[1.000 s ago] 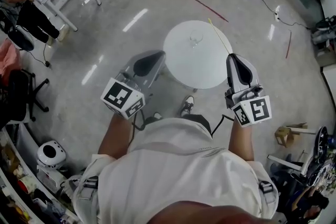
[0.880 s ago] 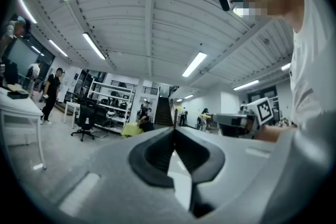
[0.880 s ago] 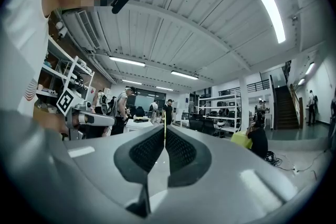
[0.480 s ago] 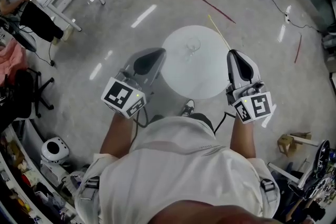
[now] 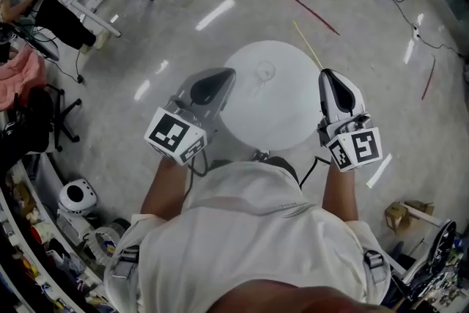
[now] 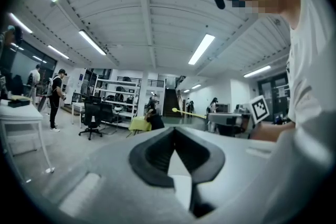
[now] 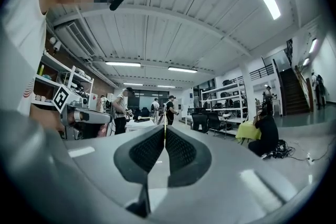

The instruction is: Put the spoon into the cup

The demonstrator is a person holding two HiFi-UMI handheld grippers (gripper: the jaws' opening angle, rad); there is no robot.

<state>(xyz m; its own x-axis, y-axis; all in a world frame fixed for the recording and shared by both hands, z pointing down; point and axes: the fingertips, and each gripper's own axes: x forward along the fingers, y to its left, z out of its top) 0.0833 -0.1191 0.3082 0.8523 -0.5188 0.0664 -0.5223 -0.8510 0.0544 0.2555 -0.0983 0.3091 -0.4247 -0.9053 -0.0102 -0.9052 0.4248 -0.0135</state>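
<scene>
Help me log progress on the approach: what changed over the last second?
The person moved closer: the round white table and the clear glass cup on it now lie nearer the grippers. Unchanged: the right gripper stays shut on the thin yellow spoon, held clear of the cup; the left gripper stays shut and empty.

Readable text, numbers, brand names: none in any of your three views.

Signs, coded patterns only:
1. Black-and-white square marker on the white cube (image 5: 174,137) of your left gripper (image 5: 209,84), just off the near left edge of the round white table (image 5: 282,102). The pattern shows clearly but carries no letters or digits.
2. Black-and-white square marker on the matching white cube (image 5: 355,149) of your right gripper (image 5: 333,88), just off the near right edge of the same table. Again a pattern only.

Print on the distant shelves and walls beyond the table is too small to read.
</scene>
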